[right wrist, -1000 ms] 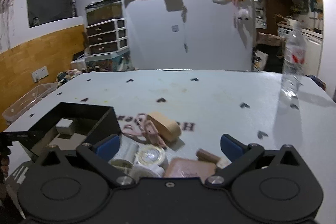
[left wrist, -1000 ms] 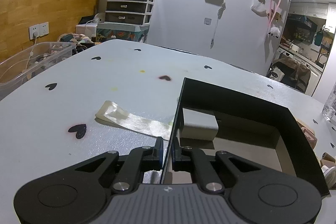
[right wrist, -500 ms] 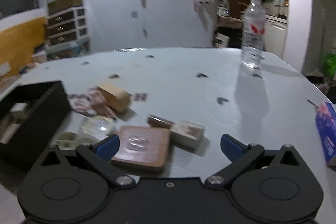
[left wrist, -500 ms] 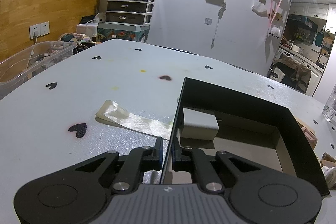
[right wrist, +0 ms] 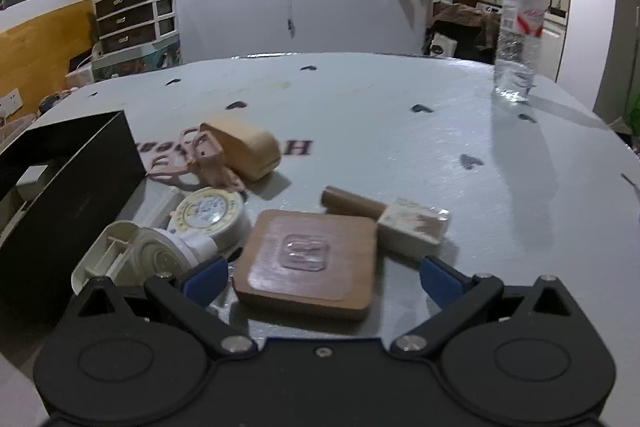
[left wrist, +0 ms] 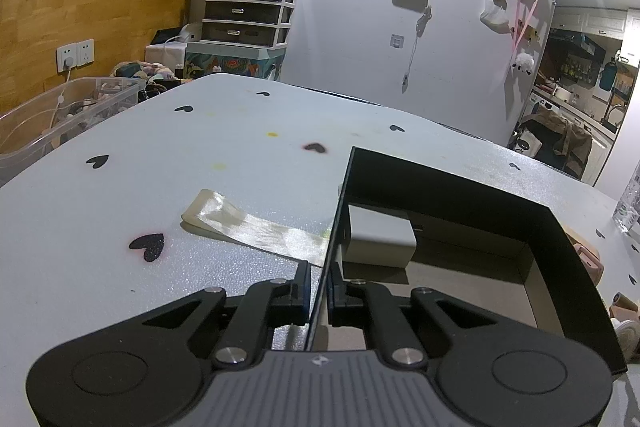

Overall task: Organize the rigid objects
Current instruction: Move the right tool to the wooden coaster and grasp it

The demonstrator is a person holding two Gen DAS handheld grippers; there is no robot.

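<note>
At the bottom of the left wrist view, the left gripper (left wrist: 318,293) has its fingers clenched on the near wall of one black box (left wrist: 472,187), which holds one grey block (left wrist: 380,241). One ribbon strip (left wrist: 248,227) lies on the tabletop (left wrist: 120,195) left of centre. In the right wrist view, the right gripper (right wrist: 322,277) fingers are spread, released, either side of one brown square pad (right wrist: 308,259). Beyond it lie one brush (right wrist: 392,217), two white round items (right wrist: 210,213), one tan roll (right wrist: 244,145) and, at upper right, one water bottle (right wrist: 516,39).

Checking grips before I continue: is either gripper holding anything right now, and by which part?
The left gripper pinches the black box by its near-left wall's top edge. The right gripper holds nothing, open around the wooden square block.
</note>
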